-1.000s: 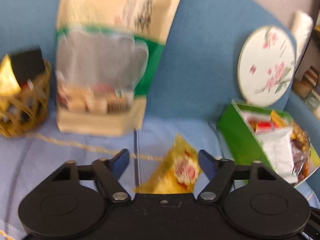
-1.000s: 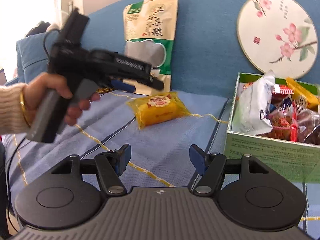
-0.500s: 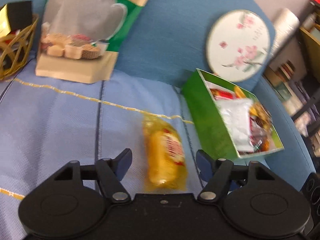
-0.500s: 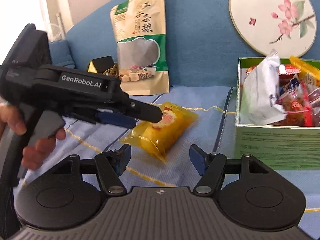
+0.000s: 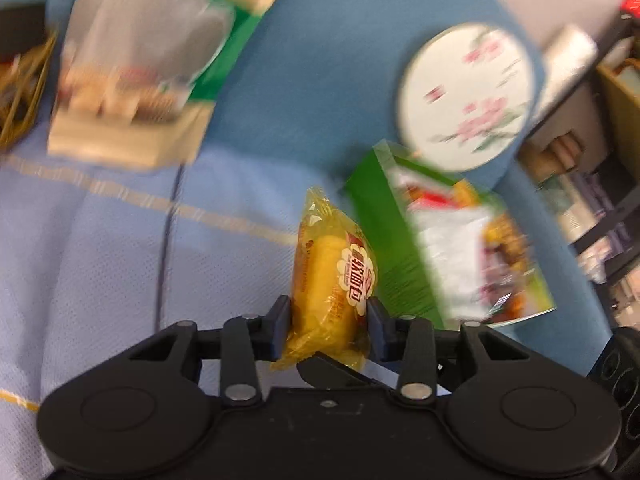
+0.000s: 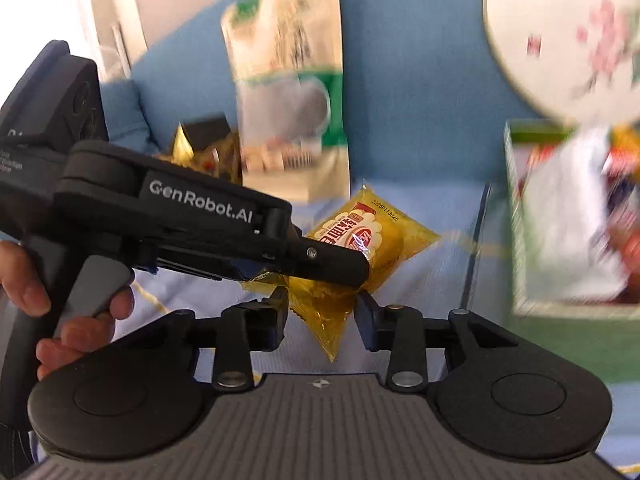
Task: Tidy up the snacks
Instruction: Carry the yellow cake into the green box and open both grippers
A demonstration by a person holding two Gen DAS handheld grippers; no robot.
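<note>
A yellow wrapped cake packet [image 5: 332, 280] is clamped between my left gripper's [image 5: 327, 322] fingers and held above the blue sofa seat. In the right wrist view the same packet [image 6: 360, 248] hangs from the left gripper [image 6: 320, 264], and its lower corner dangles between my right gripper's [image 6: 322, 316] fingers, which are partly closed around that corner. A green snack box [image 5: 384, 240] full of wrapped snacks sits to the right; it also shows in the right wrist view [image 6: 568, 320].
A large green and beige snack bag [image 5: 136, 64] leans on the sofa back [image 5: 320, 60]. A wicker basket [image 5: 20, 92] with snacks stands at the far left. A round floral fan [image 5: 468, 96] leans behind the box. Shelving [image 5: 600, 160] stands to the right.
My left gripper has shut on the yellow packet and lifted it off the seat. My right gripper has narrowed and come up under the packet's lower corner.
</note>
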